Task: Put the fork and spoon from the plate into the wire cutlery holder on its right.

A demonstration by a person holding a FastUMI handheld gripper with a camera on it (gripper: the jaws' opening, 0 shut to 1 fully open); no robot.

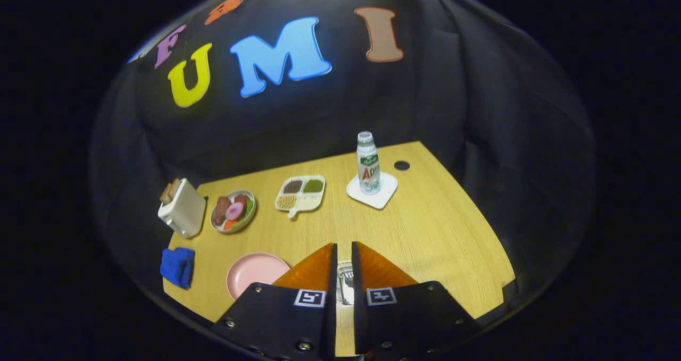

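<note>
1. Gripper (343, 254): fingers stand nearly together, a narrow slot between them; something metallic shows in that slot, but I cannot tell whether it is cutlery or the wire cutlery holder (345, 282), nor whether the fingers press on it
2. Landmark, pink plate (254, 272): it lies just left of the fingers and looks bare, which suggests the fork and spoon are already off it
3. Beyond the plate: a dish of food (233, 211), a toaster (182, 208) and a divided tray (300, 193)
4. Left of the plate: a blue cloth (177, 266)
5. Well beyond and right of the plate: a bottle (368, 163) upright on a white coaster (384, 196), presumably kept clear of the working area
</note>
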